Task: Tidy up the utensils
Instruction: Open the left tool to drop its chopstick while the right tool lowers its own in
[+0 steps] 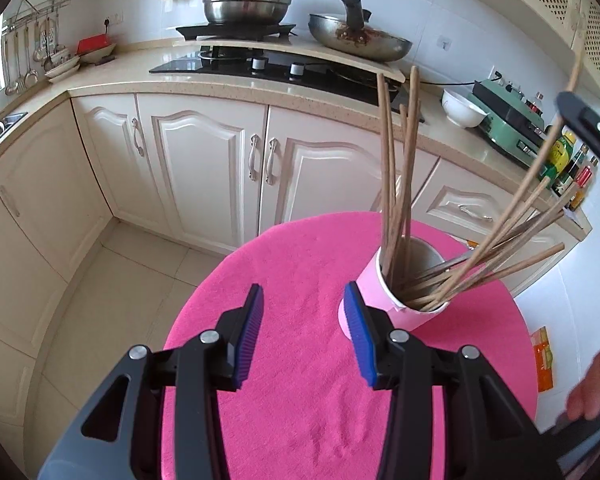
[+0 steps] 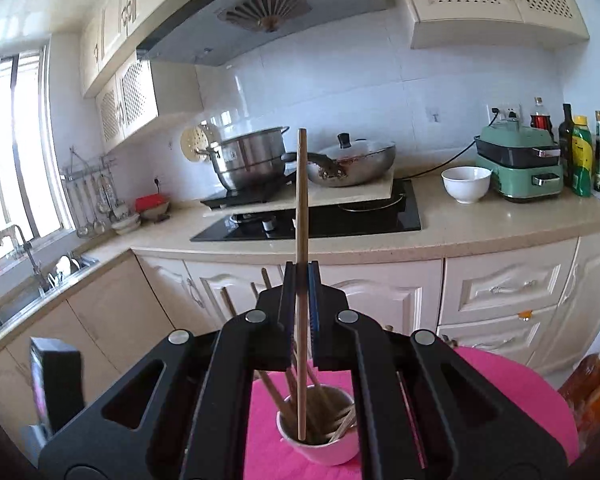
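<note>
Chopstick (image 2: 302, 200) between right gripper (image 2: 301, 280) fingers

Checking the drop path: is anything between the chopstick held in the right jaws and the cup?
Nothing visible. The right gripper holds the chopstick upright with its lower end already at the pink cup mouth, among other chopsticks.

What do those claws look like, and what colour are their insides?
The left claw and the right claw are both black plastic, with triangular cut-outs in the arms and round silver bolts at the joints. The fingers are lined with ribbed blue pads. No cables or markings show.
</note>
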A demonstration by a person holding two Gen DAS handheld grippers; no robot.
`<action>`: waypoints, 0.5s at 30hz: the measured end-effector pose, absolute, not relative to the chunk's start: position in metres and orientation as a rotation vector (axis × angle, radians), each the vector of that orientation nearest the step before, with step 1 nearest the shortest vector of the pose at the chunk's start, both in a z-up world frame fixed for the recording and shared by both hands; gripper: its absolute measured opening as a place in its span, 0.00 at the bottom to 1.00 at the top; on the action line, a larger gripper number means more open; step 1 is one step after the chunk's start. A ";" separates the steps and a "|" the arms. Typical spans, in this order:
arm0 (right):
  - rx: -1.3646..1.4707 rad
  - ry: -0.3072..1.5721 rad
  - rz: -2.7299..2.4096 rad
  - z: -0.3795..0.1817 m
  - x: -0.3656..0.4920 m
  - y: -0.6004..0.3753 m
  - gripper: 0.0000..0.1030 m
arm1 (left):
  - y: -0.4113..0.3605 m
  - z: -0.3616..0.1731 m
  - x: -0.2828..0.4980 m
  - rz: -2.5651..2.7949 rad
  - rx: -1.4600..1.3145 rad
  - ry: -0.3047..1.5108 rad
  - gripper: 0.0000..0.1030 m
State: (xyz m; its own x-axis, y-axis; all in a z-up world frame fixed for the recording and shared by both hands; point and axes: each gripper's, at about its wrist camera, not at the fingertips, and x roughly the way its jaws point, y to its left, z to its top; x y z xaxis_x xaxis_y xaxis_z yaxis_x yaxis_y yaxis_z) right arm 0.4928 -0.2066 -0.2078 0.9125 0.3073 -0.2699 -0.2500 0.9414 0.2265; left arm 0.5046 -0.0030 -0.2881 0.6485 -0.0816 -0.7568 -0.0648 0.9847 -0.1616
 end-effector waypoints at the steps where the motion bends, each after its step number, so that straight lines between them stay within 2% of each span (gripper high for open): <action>1: 0.183 0.316 0.291 -0.212 0.497 -0.205 0.06 | -0.004 -0.289 0.505 -0.010 -0.180 0.866 0.40; 15: 0.114 0.438 0.310 -0.256 0.498 -0.200 0.06 | -0.013 -0.297 0.512 -0.020 -0.173 0.883 0.40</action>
State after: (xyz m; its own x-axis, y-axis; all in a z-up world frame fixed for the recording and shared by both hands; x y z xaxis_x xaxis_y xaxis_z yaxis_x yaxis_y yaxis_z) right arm 0.4983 -0.2003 -0.2558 0.8598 0.3186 -0.3990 -0.2699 0.9469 0.1745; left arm 0.5116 -0.0128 -0.2969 0.6354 -0.0885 -0.7671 -0.0545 0.9858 -0.1589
